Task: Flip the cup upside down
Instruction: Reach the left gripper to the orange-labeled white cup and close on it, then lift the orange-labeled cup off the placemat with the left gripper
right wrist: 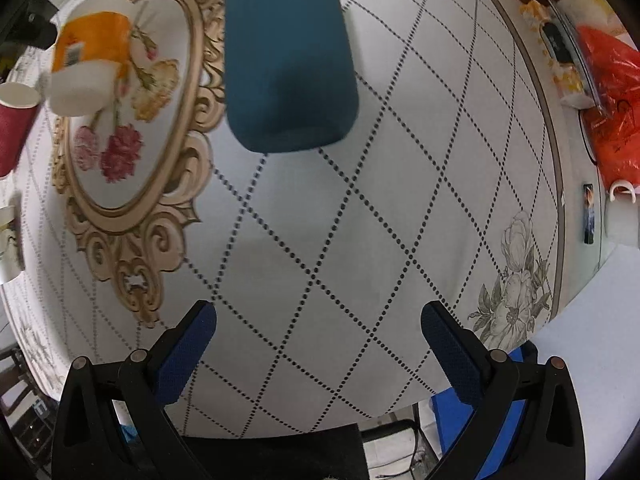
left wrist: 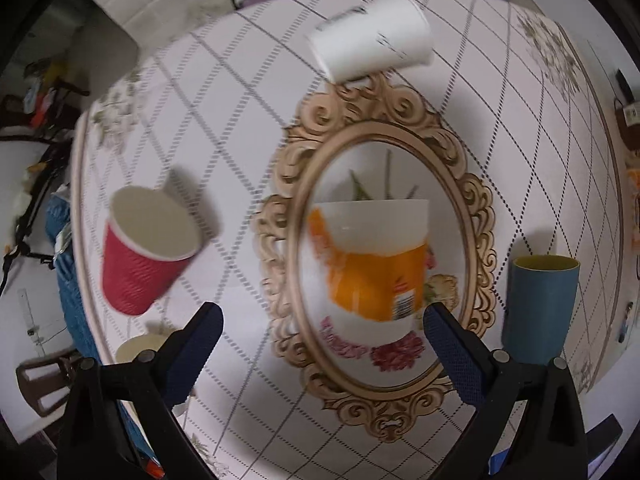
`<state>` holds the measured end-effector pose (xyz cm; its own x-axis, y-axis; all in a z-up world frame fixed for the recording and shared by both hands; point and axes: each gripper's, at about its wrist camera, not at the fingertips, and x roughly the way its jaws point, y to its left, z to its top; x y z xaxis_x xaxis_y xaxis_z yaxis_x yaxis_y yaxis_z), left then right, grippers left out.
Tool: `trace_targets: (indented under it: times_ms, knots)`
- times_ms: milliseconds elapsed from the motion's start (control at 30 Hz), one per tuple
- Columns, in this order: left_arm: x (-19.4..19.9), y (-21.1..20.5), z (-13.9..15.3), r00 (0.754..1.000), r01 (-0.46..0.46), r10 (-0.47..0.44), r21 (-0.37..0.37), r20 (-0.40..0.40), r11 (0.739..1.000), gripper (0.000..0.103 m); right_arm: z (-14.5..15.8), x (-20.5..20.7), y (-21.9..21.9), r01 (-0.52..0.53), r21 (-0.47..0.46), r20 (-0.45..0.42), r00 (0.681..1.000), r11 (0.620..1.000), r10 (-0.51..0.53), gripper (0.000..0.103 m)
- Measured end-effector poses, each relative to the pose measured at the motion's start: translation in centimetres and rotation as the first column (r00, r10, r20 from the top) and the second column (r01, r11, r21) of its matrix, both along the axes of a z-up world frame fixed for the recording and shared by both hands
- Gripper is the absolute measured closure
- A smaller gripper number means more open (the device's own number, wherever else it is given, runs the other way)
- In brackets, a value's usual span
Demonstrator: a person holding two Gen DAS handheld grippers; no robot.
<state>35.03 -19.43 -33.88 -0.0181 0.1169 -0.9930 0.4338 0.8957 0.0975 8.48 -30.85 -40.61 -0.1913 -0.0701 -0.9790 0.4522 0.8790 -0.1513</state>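
The left gripper (left wrist: 322, 326) is built from black plastic arms, each ended by a finger faced with a dark blue pad (left wrist: 200, 344) of fine knurled texture. Round metal pivot pins (left wrist: 500, 356) are set into the black linkage behind each finger, two on either side. The right gripper (right wrist: 318, 326) is made the same way: black arms, dark blue textured pads (right wrist: 452, 354), and round brownish-grey pins (right wrist: 138, 356) at the joints.

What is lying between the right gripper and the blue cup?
Nothing: in the right wrist view only bare tablecloth lies between the open right gripper and the blue cup.
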Motion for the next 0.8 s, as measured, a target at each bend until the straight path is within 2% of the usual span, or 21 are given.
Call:
trace_targets:
  times_ms: [233, 467, 533, 600, 633, 667, 800]
  knots:
    - [0.7, -1.7, -2.5, 0.998, 0.042, -0.042, 0.005, -0.037, 0.999, 0.0, -0.6, -0.4, -0.6, 0.029, -0.014, -0.013, 0.999, 0.999, -0.03, 0.0]
    - [1.2, -2.4, -4.2, 0.995, 0.089, -0.088, 0.011, -0.036, 0.996, 0.002, 0.4, -0.5, -1.2, 0.043, -0.03, -0.013, 0.999, 0.999, -0.044, 0.0]
    - [1.5, -2.3, -4.9, 0.995, 0.092, -0.092, 0.016, -0.041, 0.996, 0.011, 0.6, -0.3, -1.0, 0.045, -0.032, -0.011, 0.999, 0.998, -0.045, 0.0]
    - [1.7, -2.1, -5.6, 0.995, 0.094, -0.093, 0.02, -0.047, 0.995, 0.014, 1.0, 0.0, -0.8, 0.045, -0.036, -0.01, 0.999, 0.998, -0.045, 0.0]
    - [1.6, -2.4, -6.0, 0.994, 0.096, -0.095, 0.015, -0.047, 0.995, 0.026, 1.1, 0.1, -0.7, 0.043, -0.037, -0.007, 0.999, 0.998, -0.044, 0.0]
    - [1.6, -2.4, -6.2, 0.994, 0.099, -0.098, 0.015, -0.05, 0.995, 0.032, 1.3, 0.1, -0.6, 0.042, -0.04, -0.006, 0.999, 0.998, -0.042, 0.0]
    - [1.3, -2.6, -6.7, 0.992, 0.126, -0.126, 0.014, -0.007, 0.992, 0.033, 2.1, 0.6, -0.1, 0.039, -0.054, -0.008, 0.999, 0.998, -0.039, 0.0]
